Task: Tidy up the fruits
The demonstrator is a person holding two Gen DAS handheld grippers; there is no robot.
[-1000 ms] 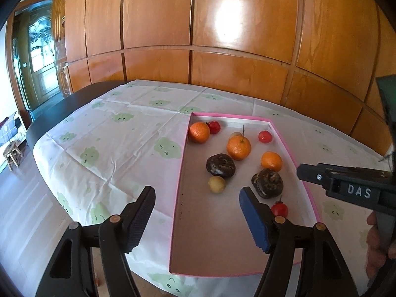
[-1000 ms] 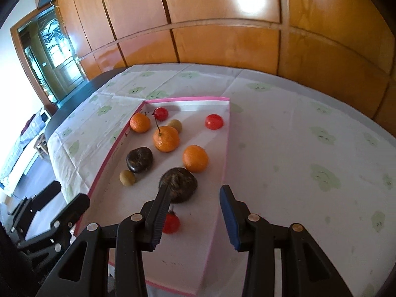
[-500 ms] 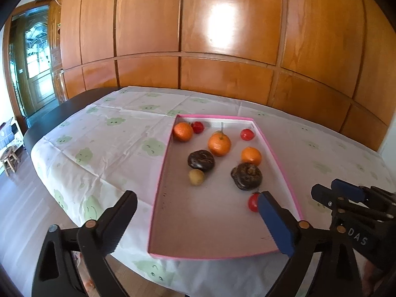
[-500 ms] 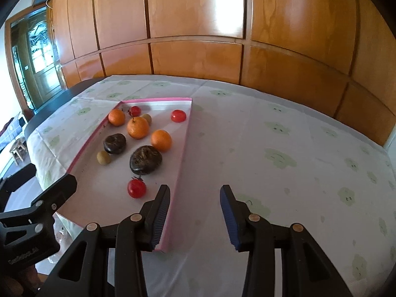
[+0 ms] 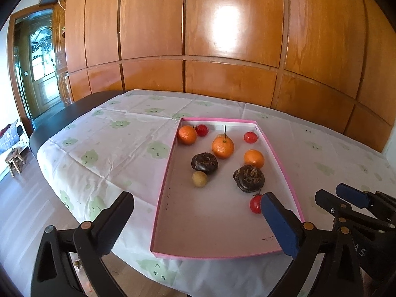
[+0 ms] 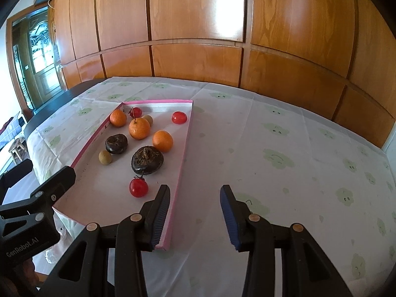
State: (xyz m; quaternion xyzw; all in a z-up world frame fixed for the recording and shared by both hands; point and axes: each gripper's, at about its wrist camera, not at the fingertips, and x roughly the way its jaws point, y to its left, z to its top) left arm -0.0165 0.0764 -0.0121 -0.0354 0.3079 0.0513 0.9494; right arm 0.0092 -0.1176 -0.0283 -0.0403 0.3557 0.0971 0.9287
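Wood panelling backs a table under a pale printed cloth (image 6: 272,133). The left gripper (image 5: 198,220) has just been opening and stands wide, with nothing between its jaws; the pink-rimmed tray (image 5: 163,198) lies straight ahead of it, holding oranges (image 5: 222,146), tomatoes (image 5: 250,137) and dark fruits (image 5: 204,162). The right gripper (image 6: 195,212) is partly open and empty over bare cloth, the tray just to its left
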